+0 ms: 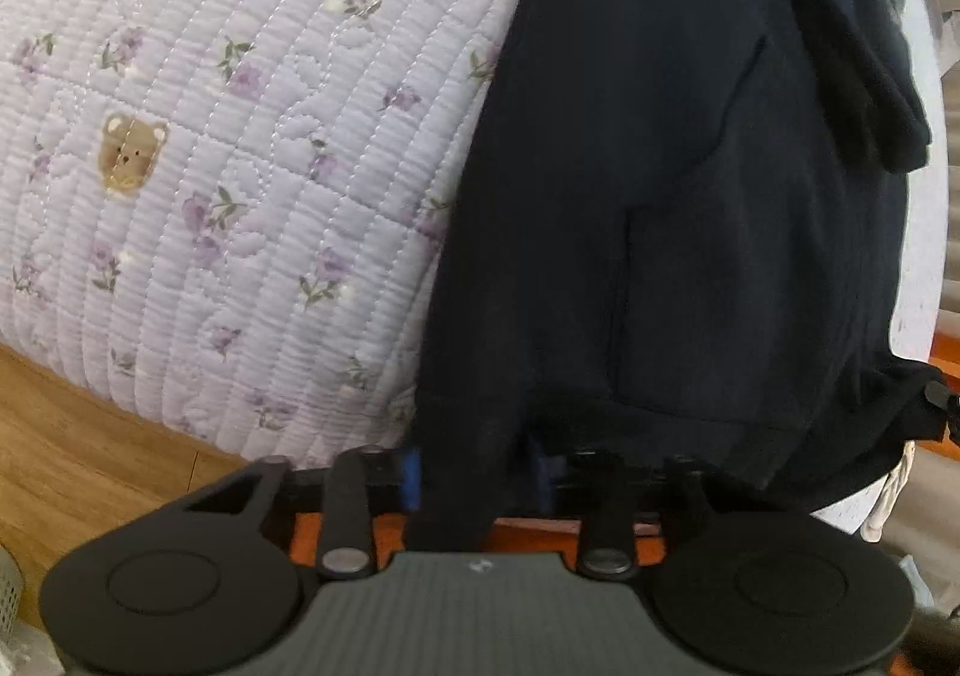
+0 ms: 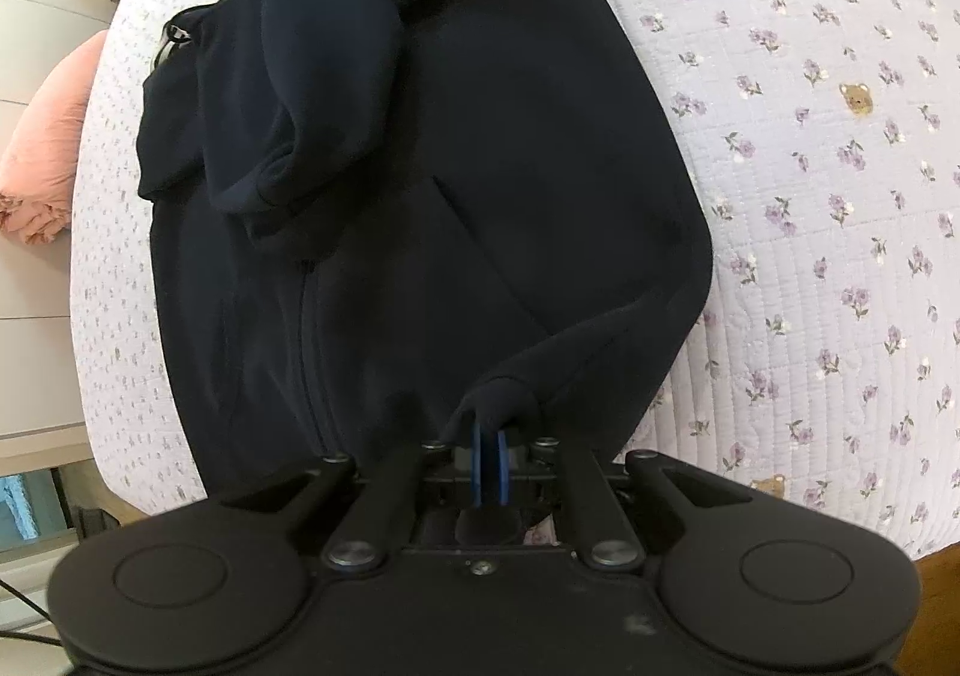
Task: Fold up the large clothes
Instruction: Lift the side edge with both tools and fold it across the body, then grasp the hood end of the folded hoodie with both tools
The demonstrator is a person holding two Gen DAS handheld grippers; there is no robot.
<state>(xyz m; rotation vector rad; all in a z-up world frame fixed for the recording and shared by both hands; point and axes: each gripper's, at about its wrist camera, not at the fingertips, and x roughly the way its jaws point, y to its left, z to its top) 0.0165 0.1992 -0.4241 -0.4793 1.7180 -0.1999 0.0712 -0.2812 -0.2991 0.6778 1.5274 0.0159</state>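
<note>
A dark navy zip hoodie [image 2: 480, 148] lies on a bed with a lilac floral quilt [image 2: 810, 166]. One sleeve [image 2: 312, 94] is folded across its front. My right gripper [image 2: 489, 457] is shut on a bunch of the hoodie's cloth near its bottom corner, with its blue pads pressed together. In the left wrist view the hoodie [image 1: 660, 196] fills the right half. My left gripper [image 1: 477, 475] holds the hoodie's hem, which passes between its blue pads and hangs over the gripper body. The pads stand apart by the cloth's thickness.
The quilt [image 1: 240, 136] has a bear patch [image 1: 133, 153] on it. A wooden floor [image 1: 72, 454] lies below the bed's edge. A pink pillow [image 2: 42, 154] lies at the far left, next to a pale wall or cabinet.
</note>
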